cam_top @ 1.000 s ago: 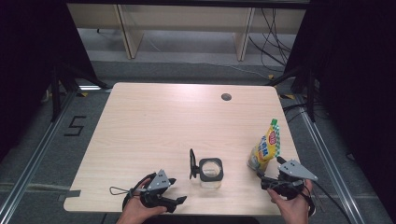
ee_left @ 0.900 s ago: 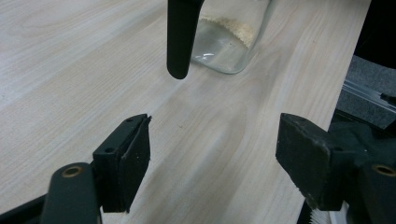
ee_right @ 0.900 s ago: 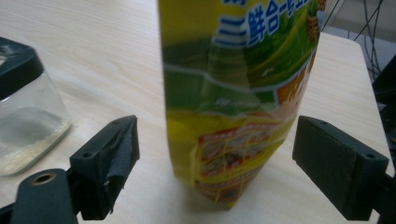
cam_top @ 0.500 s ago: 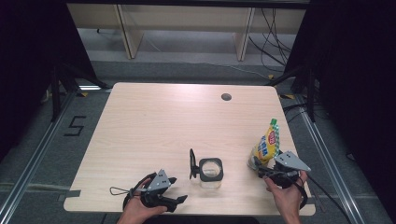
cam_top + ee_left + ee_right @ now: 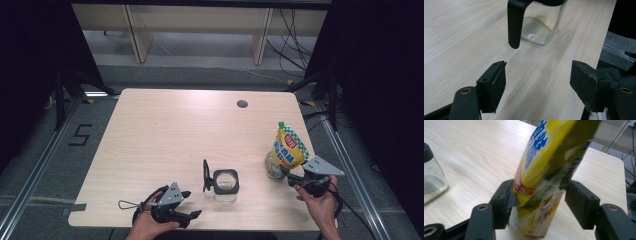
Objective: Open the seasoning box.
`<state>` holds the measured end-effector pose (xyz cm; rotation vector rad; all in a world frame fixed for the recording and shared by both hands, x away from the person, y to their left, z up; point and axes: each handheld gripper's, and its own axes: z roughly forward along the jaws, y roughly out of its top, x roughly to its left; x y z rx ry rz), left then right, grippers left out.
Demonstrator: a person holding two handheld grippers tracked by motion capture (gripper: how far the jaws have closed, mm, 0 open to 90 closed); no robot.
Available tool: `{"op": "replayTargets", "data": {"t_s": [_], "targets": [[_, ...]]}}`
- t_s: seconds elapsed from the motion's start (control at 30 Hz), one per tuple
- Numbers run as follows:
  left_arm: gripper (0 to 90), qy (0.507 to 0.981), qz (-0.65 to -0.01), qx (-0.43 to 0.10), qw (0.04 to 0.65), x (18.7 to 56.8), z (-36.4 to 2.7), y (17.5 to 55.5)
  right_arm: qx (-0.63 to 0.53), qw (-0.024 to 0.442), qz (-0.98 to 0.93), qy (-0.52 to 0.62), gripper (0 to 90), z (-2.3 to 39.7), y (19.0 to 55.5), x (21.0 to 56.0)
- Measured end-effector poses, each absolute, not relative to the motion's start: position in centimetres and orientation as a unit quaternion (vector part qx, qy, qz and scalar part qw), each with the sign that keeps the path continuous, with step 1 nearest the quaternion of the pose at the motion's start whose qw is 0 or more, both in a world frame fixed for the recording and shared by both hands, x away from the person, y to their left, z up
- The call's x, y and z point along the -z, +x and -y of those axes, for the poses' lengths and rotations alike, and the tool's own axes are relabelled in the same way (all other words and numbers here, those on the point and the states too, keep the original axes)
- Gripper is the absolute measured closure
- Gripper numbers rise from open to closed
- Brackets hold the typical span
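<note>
A yellow snack bag (image 5: 287,147) stands upright near the table's right edge. My right gripper (image 5: 286,175) reaches around its lower part. In the right gripper view the bag (image 5: 544,165) sits between the jaws, which have just been closing. One pad touches the bag and the other stands a little apart. A square glass jar (image 5: 226,184) with grains at its bottom stands at the front middle, its black lid (image 5: 205,175) flipped up. My left gripper (image 5: 194,203) rests open at the front left, pointing at the jar (image 5: 541,27) with nothing between its jaws (image 5: 537,85).
The wooden table (image 5: 175,130) has a round cable hole (image 5: 242,104) at the back right. Its right edge runs close beside the bag. Metal rails and dark floor surround the table.
My right gripper slid left toward the bag, and its jaws narrowed around the bag's base. The left gripper and the jar kept still.
</note>
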<state>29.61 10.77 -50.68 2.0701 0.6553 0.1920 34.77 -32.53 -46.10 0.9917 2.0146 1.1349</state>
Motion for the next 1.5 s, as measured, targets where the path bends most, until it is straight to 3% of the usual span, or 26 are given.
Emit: {"op": "replayTargets", "data": {"t_s": [0.03,0.1,0.33,0.7,1.03,1.5], "targets": [[28.5,0.843,-0.263,-0.079,0.462,50.7,-10.8,29.7,-0.433,0.292,-0.760,0.388,42.1,32.5,34.7,46.2],[28.4,0.846,-0.258,-0.082,0.460,50.7,-10.8,29.7,-0.439,0.304,-0.752,0.386,41.7,32.6,34.7,46.3],[29.4,0.841,-0.267,-0.083,0.463,50.6,-10.7,29.5,-0.419,0.326,-0.745,0.405,28.3,31.4,35.1,47.7],[29.4,0.843,-0.259,-0.082,0.463,50.6,-10.6,29.5,-0.475,0.333,-0.695,0.424,22.8,31.1,36.6,48.9],[29.5,0.844,-0.260,-0.084,0.461,50.6,-10.6,29.4,-0.495,0.361,-0.664,0.429,23.8,30.4,37.0,49.5],[29.5,0.846,-0.248,-0.086,0.465,50.6,-10.6,29.4,-0.490,0.341,-0.666,0.448,26.3,30.6,36.8,50.2]]}}
